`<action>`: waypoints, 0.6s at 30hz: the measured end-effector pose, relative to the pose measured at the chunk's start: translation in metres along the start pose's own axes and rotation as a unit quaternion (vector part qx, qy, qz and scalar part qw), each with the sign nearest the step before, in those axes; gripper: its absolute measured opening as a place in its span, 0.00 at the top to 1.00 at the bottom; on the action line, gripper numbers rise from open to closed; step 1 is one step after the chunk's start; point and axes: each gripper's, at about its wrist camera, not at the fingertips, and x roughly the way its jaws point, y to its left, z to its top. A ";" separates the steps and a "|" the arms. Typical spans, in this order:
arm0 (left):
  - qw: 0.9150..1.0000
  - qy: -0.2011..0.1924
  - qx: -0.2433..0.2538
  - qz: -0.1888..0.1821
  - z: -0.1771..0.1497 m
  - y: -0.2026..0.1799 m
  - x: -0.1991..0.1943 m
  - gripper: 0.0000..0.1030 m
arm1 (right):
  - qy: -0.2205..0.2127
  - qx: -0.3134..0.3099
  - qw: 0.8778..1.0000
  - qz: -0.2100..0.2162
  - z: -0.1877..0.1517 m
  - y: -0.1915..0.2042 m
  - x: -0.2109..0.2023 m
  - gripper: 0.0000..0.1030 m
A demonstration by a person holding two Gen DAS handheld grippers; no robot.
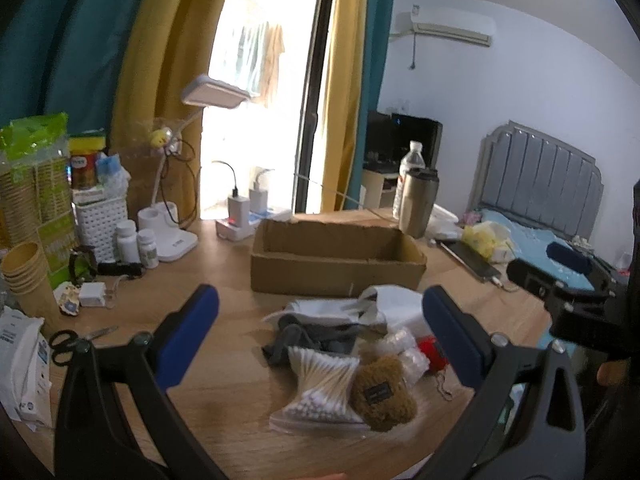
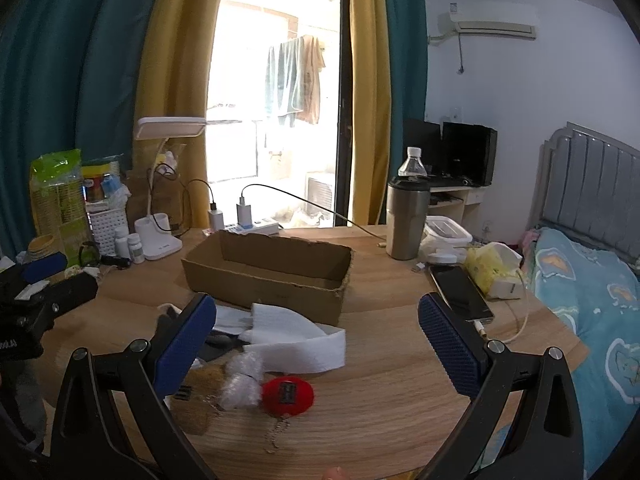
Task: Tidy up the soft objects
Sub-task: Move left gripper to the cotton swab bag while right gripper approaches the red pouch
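Both grippers, left and right, gape empty. Lower centre: brown plush keychain, light, squashy; I'd pinch its body. Cardboard box above.

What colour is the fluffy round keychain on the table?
Red keychain, clearest in the right wrist view.

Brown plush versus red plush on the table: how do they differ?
The brown plush is shaggy and leans on the cotton swab bag; the red plush is round, smoother, and lies on bare table. Brown looks larger. Both carry a small dark label, and neither is held.
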 end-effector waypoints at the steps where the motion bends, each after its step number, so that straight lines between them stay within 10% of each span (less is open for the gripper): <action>1: 1.000 0.005 0.001 -0.002 -0.002 -0.002 0.003 0.00 | 0.003 0.000 1.000 -0.002 -0.001 -0.002 0.002 0.00; 18: 0.995 0.094 0.019 0.009 -0.039 -0.010 0.055 0.01 | 0.072 0.008 0.997 0.019 -0.042 -0.011 0.044 0.01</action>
